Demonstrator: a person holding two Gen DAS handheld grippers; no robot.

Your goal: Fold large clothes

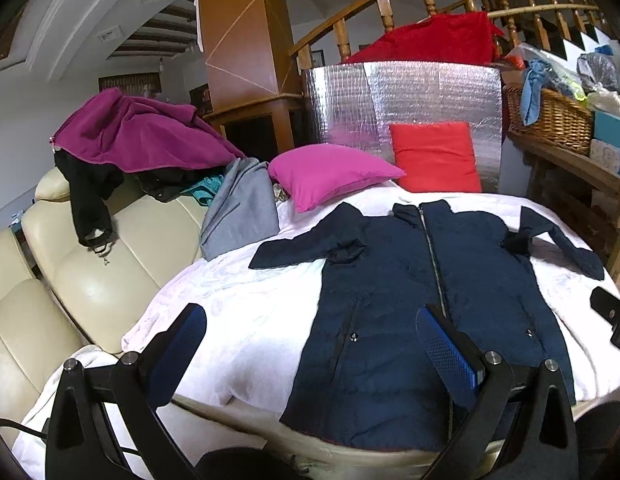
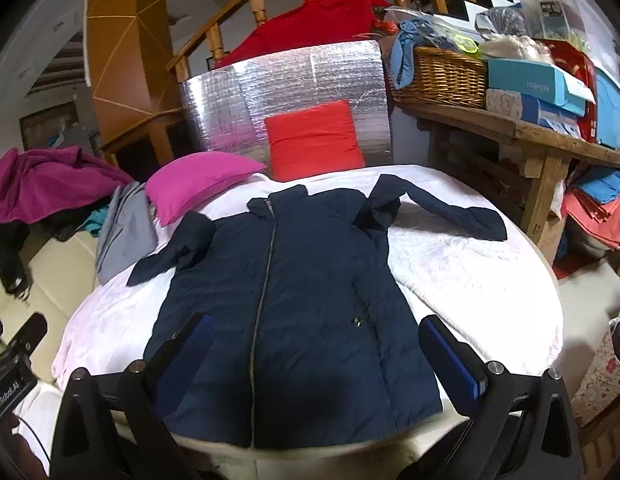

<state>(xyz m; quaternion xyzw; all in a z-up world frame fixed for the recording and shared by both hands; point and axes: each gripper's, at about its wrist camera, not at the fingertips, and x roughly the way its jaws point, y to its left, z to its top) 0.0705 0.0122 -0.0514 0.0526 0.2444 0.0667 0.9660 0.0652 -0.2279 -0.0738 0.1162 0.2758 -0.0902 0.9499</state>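
Observation:
A dark navy zip-up jacket (image 1: 390, 304) (image 2: 294, 300) lies flat, front up and zipped, on a white quilted cover (image 1: 238, 312) (image 2: 462, 276), with both sleeves spread sideways. My left gripper (image 1: 314, 344) hovers open above the jacket's lower left hem, blue pads wide apart, nothing between them. My right gripper (image 2: 316, 352) hangs open over the jacket's lower middle, also holding nothing. The right gripper's black body (image 1: 614, 316) shows at the right edge of the left wrist view, and the left gripper's body (image 2: 18, 364) at the left edge of the right wrist view.
A magenta pillow (image 1: 330, 172) and a red cushion (image 1: 434, 156) sit at the far end against a silver foil board (image 1: 406, 100). A cream sofa (image 1: 94, 272) at left carries purple, black and grey clothes. A wooden table (image 2: 530, 136) with a wicker basket (image 2: 442, 76) and boxes stands at right.

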